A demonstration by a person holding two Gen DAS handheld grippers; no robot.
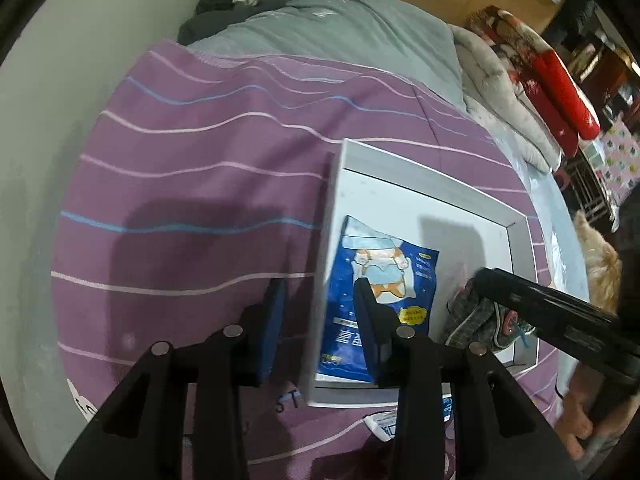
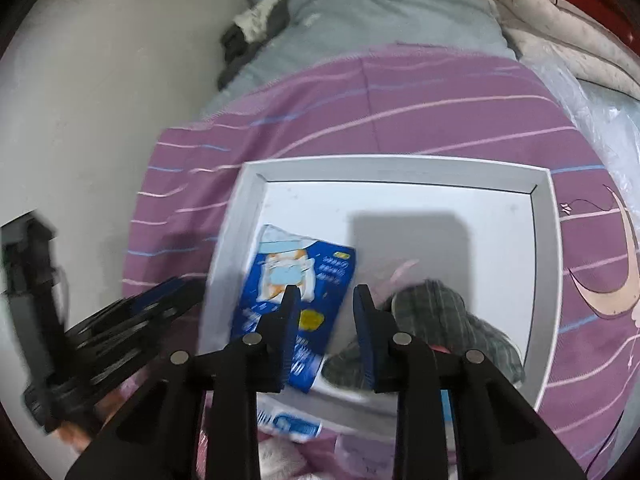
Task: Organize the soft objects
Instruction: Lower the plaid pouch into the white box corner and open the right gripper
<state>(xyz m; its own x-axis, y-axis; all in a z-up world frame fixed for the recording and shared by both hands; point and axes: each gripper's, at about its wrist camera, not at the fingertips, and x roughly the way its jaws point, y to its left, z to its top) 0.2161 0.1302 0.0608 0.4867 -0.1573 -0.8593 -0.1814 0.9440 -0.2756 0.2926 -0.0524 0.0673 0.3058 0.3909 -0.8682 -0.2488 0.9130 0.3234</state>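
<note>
Both grippers open, empty: left gripper (image 1: 320, 316) straddles the white shallow cardboard tray's (image 2: 544, 240) 9 o'clock rim, right gripper (image 2: 326, 300) over it. Glossy blue face-mask packet (image 2: 296, 280) at 9: light, slippery, pinch an edge. Grey plaid fabric bundle (image 2: 440, 312) at 5: soft, grab a fold.

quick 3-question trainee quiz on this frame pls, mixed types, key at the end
1. True or false: the blue packet lies inside the white tray.
2. What lies beside the packet in the tray? A) grey plaid cloth item B) red pillow C) book
3. Fill in: both the left gripper and the right gripper have jaws that stand ____ and hold nothing.

Key: 1 true; 2 A; 3 open.
</note>
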